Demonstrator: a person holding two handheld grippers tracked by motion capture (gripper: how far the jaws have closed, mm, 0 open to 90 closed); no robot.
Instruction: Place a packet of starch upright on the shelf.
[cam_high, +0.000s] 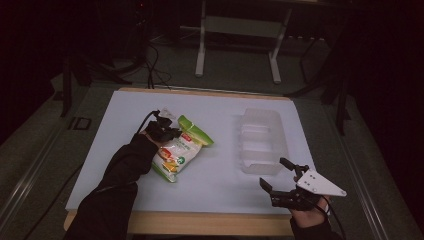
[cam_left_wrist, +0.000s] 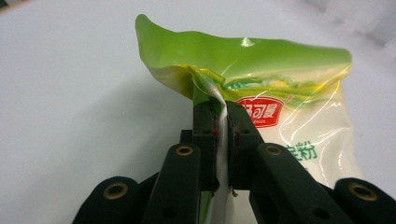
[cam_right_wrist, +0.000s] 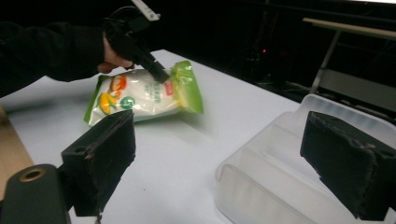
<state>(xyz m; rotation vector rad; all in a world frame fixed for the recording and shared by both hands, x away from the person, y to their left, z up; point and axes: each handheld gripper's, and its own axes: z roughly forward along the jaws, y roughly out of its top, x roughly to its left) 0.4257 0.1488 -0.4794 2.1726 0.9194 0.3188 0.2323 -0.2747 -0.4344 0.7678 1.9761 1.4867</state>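
Broadly, a white table (cam_high: 125, 165) carries two things: a clear plastic bin (cam_high: 261, 141) on the right half and a green-and-white food bag (cam_high: 180, 148) left of centre, the two well apart.

The bin stands open-topped and looks empty, its near corner just ahead of the right gripper (cam_high: 278, 173). That gripper hovers near the table's front edge with its jaws spread wide and nothing between them; its own view looks past both jaws toward the bin and the distant bag.

The bag lies on the table, its green top end raised. The left gripper (cam_left_wrist: 223, 122) has its jaws closed on that end, pinching a fold of film just below the sealed strip, beside the red logo.

By its look the bag is a soft, glossy pouch, filled but probably not heavy. It should sag and swing when lifted by one edge, and the slick film could slip. The flat seal or the crimped film beneath it seems the surest hold.
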